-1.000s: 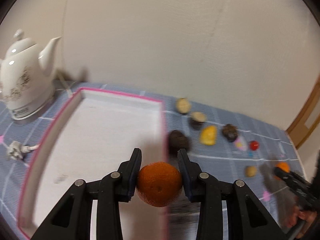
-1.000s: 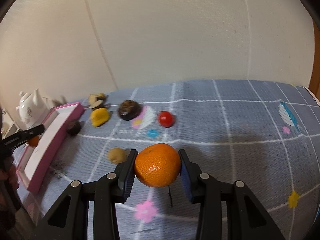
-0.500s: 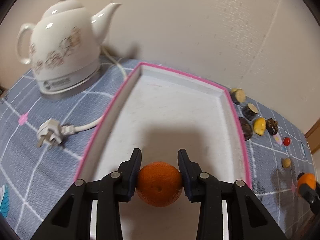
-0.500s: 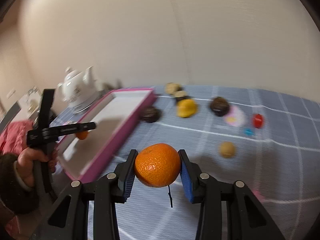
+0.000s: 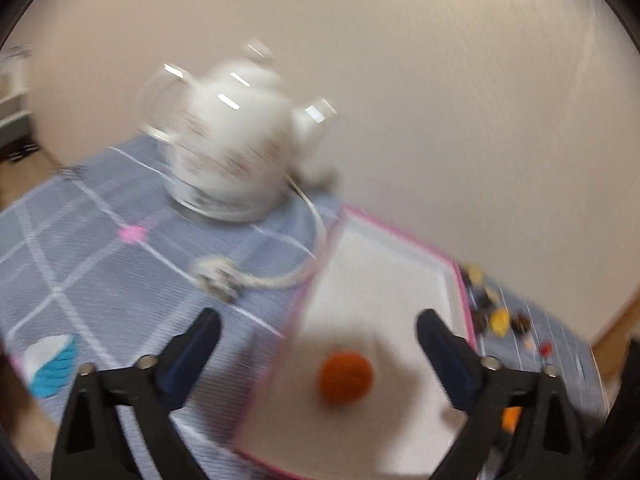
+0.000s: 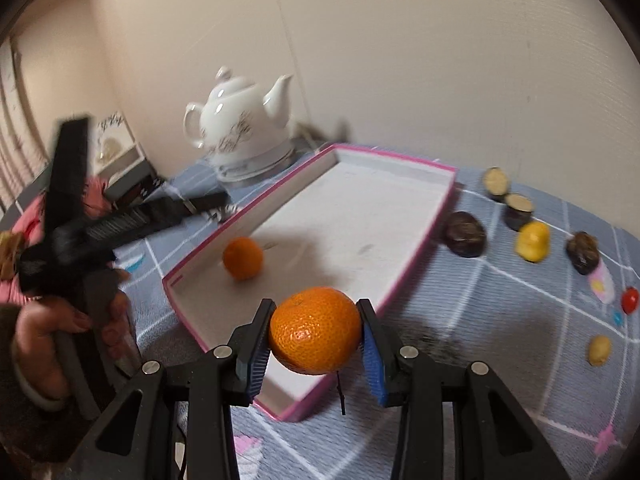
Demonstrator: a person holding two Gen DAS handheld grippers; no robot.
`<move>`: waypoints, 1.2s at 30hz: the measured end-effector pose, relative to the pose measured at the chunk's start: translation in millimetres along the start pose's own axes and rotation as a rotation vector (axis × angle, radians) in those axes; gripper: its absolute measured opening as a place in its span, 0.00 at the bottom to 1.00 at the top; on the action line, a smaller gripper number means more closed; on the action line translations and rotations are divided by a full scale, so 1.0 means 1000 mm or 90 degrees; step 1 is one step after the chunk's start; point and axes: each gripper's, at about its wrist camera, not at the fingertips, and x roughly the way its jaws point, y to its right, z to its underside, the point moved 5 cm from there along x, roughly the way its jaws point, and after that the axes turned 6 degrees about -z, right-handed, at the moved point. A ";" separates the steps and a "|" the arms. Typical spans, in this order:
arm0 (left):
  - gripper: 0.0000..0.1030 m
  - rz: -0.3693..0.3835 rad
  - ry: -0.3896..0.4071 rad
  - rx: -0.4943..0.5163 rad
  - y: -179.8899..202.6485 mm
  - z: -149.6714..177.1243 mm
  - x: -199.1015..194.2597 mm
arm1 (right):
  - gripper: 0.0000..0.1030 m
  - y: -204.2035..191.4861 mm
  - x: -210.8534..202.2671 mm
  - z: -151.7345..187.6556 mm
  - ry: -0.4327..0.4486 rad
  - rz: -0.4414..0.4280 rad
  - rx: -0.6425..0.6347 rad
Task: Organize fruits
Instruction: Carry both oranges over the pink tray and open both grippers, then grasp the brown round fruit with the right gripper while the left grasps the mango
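We hold two grippers over a blue checked tablecloth. In the right wrist view, the right gripper at lower centre clenches a mandarin between its blue pads; the fruit is slightly flattened, its wider axis running left to right across the jaws, its stem dimple facing up and left. It hangs above the near corner of a white tray with a pink rim.

Inside the tray lies one smaller orange, alone near the left wall; it is round, with no clear long axis.

In the left wrist view, blurred, the left gripper is opening, jaws wide and released, the orange resting on the tray floor between and below them, untouched.

A white teapot stands beyond the tray's far left corner, its spout pointing right; its cord and plug lie beside the tray.

Right of the tray, on the cloth, small fruits are scattered: two cut halves, dark round ones, a yellow one and a red one.
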 end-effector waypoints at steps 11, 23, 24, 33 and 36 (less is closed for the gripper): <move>1.00 -0.065 -0.022 -0.098 -0.031 -0.001 0.007 | 0.44 -0.018 0.046 0.004 -0.068 -0.005 -0.024; 1.00 0.000 -0.013 -0.028 0.002 0.001 0.001 | 0.58 0.022 -0.039 0.011 0.063 0.017 0.036; 1.00 0.002 -0.011 -0.016 0.006 0.002 0.001 | 0.58 0.029 -0.045 0.013 0.067 0.027 0.042; 1.00 0.051 0.013 0.123 0.057 0.018 -0.010 | 0.58 0.107 -0.092 0.050 0.047 0.148 0.091; 1.00 0.075 0.017 0.159 0.072 0.027 -0.015 | 0.52 0.138 -0.107 0.061 0.046 0.176 0.112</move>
